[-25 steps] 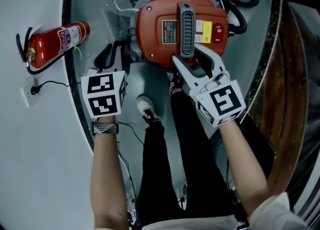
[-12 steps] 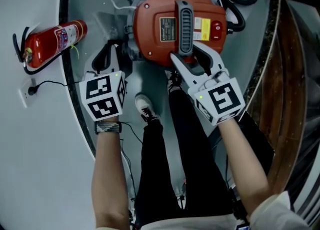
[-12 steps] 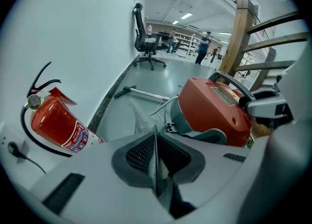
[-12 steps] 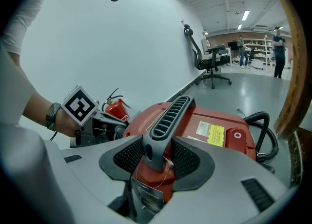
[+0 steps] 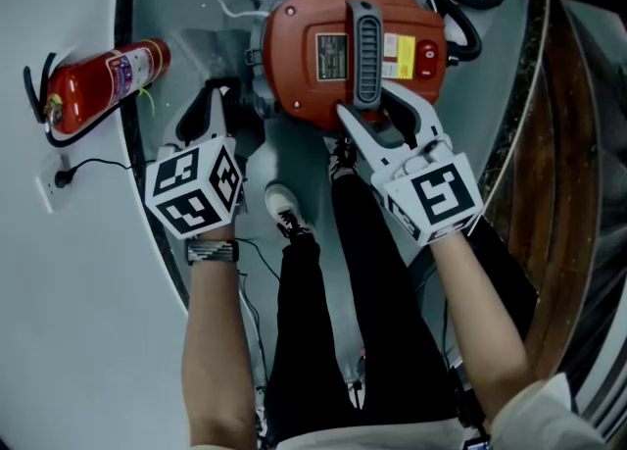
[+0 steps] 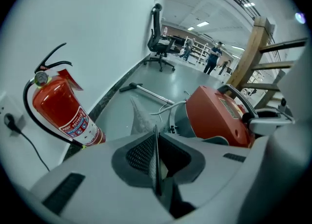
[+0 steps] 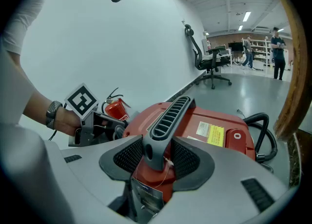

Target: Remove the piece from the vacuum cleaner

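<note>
The right gripper (image 5: 370, 107) has its 2 jaws clamped on the near end of the dark grey handle (image 5: 364, 41) that runs across the top of the red vacuum cleaner (image 5: 304, 56). In the right gripper view the handle stands squarely between the pads, 1 pad pressed on each side of it, and stretches away from the jaws over the red lid. A yellow label (image 5: 397, 51) and a round switch (image 5: 427, 56) sit on the lid, beyond the jaws and to their right.

The left gripper (image 5: 217, 103) points down at the vacuum cleaner's left flank. Its jaws have just been closing and now meet pad to pad. Its own view shows nothing between them. The red body lies just beyond these jaws and to their right. Whether the jaw tips touch the machine I cannot tell.

A red fire extinguisher (image 5: 103, 85) lies well to the left of the left jaws, against the wall. A black hose (image 5: 470, 41) curls beyond the right jaws, at the machine's far right side. The person's shoe (image 5: 286, 211) rests on the floor (image 5: 294, 159) between the 2 grippers, nearer than both pairs of jaws.
</note>
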The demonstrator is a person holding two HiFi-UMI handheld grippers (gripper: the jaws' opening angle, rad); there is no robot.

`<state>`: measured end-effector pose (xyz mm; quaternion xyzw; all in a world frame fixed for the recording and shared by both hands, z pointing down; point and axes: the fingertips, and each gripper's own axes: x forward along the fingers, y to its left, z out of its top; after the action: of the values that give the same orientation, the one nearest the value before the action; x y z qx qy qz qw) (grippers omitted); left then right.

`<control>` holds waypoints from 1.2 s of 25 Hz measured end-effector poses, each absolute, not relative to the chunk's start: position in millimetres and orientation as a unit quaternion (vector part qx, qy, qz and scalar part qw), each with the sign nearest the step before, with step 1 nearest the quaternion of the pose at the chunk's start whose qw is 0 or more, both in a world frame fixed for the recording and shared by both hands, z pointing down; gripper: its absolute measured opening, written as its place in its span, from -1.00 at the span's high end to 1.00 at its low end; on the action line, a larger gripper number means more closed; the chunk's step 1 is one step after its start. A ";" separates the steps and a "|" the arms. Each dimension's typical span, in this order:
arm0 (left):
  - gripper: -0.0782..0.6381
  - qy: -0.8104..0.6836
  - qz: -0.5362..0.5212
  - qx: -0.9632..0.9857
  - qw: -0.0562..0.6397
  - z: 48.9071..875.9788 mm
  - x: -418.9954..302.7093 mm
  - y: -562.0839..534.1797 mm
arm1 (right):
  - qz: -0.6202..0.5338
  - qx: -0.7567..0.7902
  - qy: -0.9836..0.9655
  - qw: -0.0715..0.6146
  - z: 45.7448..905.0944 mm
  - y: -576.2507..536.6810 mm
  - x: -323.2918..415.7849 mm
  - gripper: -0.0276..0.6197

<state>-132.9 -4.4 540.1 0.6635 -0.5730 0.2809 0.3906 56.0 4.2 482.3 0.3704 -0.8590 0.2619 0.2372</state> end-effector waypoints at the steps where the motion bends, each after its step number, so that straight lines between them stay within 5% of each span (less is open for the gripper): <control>1: 0.69 -0.577 0.274 0.658 0.399 540.1 -134.1 -4.1 | 0.262 0.371 -0.859 0.237 482.1 4.3 56.2 0.33; 19: 0.69 -0.627 0.174 0.591 0.477 542.6 -148.7 0.0 | 0.262 0.372 -0.857 0.240 483.0 5.4 55.9 0.33; 30: 0.43 -0.543 0.285 0.671 0.416 531.7 -137.5 45.6 | 0.262 0.373 -0.857 0.241 482.8 5.4 56.4 0.33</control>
<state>-137.5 45.6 531.7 0.6711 -0.5432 0.2848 0.4164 56.4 5.4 482.8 0.3727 -0.8569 0.2623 0.2408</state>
